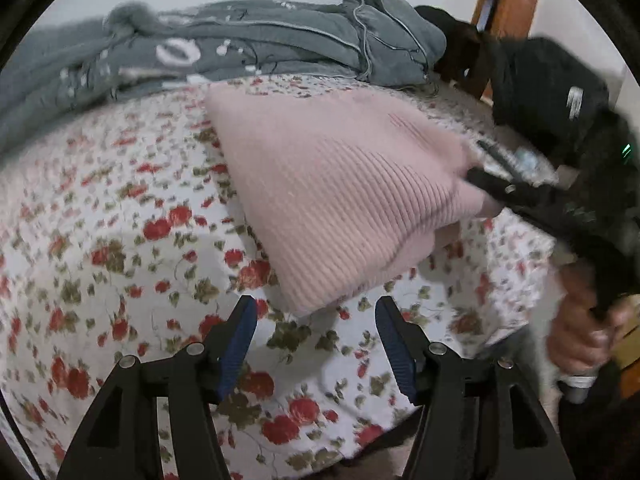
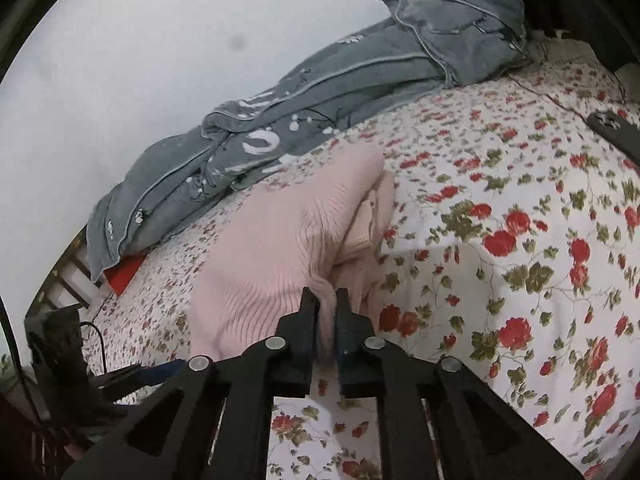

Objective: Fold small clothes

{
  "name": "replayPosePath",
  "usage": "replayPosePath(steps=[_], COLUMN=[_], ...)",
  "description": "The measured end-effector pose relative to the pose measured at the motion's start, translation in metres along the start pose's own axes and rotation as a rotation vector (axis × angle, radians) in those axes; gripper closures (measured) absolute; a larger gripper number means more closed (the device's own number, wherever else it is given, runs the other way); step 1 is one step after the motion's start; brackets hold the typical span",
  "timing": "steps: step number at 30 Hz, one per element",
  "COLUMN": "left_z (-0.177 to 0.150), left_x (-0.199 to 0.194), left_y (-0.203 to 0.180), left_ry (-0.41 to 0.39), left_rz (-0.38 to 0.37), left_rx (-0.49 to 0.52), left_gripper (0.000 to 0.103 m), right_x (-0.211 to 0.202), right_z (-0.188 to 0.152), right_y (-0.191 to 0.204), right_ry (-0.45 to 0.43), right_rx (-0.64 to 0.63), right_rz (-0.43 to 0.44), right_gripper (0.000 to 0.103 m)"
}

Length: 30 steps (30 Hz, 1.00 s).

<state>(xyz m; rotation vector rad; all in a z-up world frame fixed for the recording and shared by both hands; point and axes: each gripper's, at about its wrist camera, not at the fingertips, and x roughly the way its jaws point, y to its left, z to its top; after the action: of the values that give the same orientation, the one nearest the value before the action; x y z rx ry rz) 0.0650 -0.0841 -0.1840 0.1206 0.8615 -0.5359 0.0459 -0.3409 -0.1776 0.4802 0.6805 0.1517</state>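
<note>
The right gripper (image 2: 328,300) is pinching the near edge of the pink sweater (image 2: 276,256), which is lying folded on the floral sheet (image 2: 500,200) near the grey blanket (image 2: 320,96), while the left gripper (image 1: 316,312) is hovering with jaws apart and empty just beside the sweater.

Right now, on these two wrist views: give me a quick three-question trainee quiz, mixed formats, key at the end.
1. True or false: the right claw is shut on the pink sweater.
2. Multiple choice: the left claw is (A) shut on the sweater, (B) open with nothing between its fingers, (C) shut on the grey blanket.
3. Short answer: what does the sweater lie on?

Key
1. True; it pinches a bunched edge.
2. B
3. The floral bedsheet.
</note>
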Motion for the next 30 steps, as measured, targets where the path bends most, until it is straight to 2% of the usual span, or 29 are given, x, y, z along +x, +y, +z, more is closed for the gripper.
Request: replayPosePath(steps=[3,5,10,13,14,16,18,20,21,22,23,25,27,30], left_z=[0.003,0.006,0.009,0.007,0.006,0.003,0.000,0.000,0.000,0.001,0.001,0.000,-0.002,-0.007], left_x=[0.005,0.009,0.015,0.016,0.017,0.020,0.022,0.018,0.016,0.013,0.009,0.002,0.001,0.008], left_y=[-0.012,-0.016,-0.024,-0.022,-0.019,-0.016,-0.013,-0.011,-0.010,-0.008,-0.007,-0.001,0.008,0.010], left_ry=[-0.034,-0.052,-0.072,-0.077,-0.071,-0.057,-0.061,-0.082,-0.093,-0.109,-0.125,-0.154,-0.150,-0.135], left_rz=[0.099,0.141,0.141,0.135,0.136,0.133,0.131,0.109,0.092,0.083,0.080,0.070,0.043,0.042], left_rx=[0.057,0.081,0.119,0.130,0.126,0.114,0.105,0.093,0.084,0.076,0.071,0.056,0.024,0.018], left_gripper=[0.044,0.044,0.044,0.044,0.044,0.044,0.050,0.067,0.072,0.077,0.083,0.088,0.088,0.087], right_x=[-0.010,-0.017,-0.021,-0.009,-0.003,0.009,0.020,0.033,0.037,0.036,0.033,0.020,0.016,0.024], right_z=[-0.004,-0.011,-0.030,-0.043,-0.044,-0.042,-0.037,-0.032,-0.030,-0.029,-0.026,-0.023,-0.023,-0.034], right_y=[0.003,0.005,0.010,0.013,0.011,0.003,-0.005,-0.009,-0.009,-0.009,-0.008,-0.008,-0.012,-0.012], right_ry=[-0.003,-0.005,0.034,0.047,0.048,0.060,0.071,0.092,0.089,0.075,0.060,0.018,0.025,0.097], right_rx=[-0.048,-0.087,-0.192,-0.260,-0.260,-0.210,-0.146,-0.109,-0.105,-0.105,-0.111,-0.096,-0.087,-0.148], right_rz=[-0.007,-0.018,0.016,-0.058,-0.079,-0.063,-0.010,-0.012,-0.023,-0.032,-0.016,0.028,0.041,-0.028], right_gripper=[0.086,0.077,0.068,0.068,0.068,0.068,0.068,0.066,0.069,0.089,0.097,0.097,0.097,0.094])
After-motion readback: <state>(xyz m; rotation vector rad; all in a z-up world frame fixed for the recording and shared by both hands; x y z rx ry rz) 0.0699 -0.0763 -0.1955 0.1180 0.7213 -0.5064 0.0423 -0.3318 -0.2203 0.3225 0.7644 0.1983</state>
